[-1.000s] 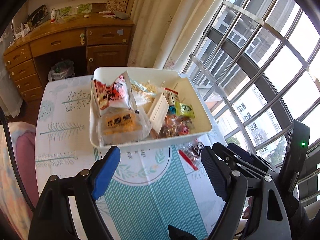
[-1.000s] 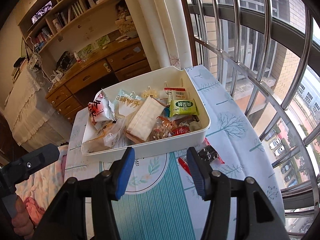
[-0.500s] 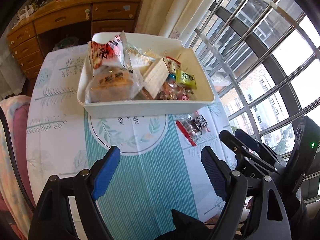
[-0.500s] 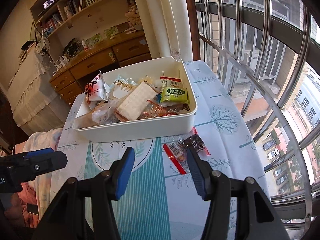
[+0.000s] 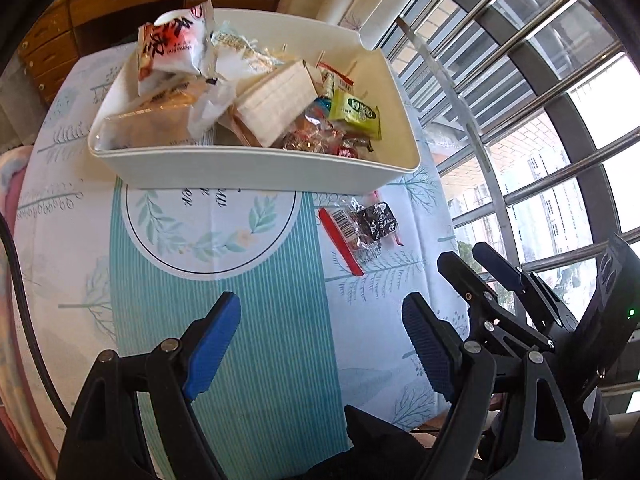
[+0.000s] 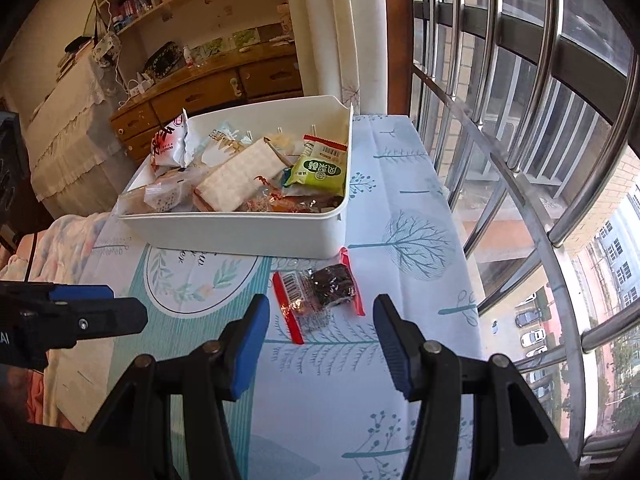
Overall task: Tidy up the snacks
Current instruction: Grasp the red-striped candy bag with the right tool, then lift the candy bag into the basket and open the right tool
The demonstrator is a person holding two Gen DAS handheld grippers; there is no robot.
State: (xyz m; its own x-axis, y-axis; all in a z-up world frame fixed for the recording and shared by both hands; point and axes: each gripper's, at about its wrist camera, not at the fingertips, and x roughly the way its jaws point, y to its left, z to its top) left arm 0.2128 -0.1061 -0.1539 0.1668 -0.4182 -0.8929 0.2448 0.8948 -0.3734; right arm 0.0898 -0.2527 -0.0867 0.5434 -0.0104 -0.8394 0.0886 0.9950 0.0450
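Both blue-padded grippers, left point(image 5: 322, 350) and right point(image 6: 320, 344), hang open and empty. That crinkly clear snack packet with the red edge point(image 6: 318, 294) sits at 12 o'clock of the right one, near the white plastic bin point(image 6: 240, 234). Risk imo: the pads pinch only loose film, so it slips out, or they snag the leaf-print tablecloth point(image 6: 400, 392).

Left gripper point(image 5: 321, 344) and right gripper point(image 6: 320, 338) tilt downward, fingers parted, empty.
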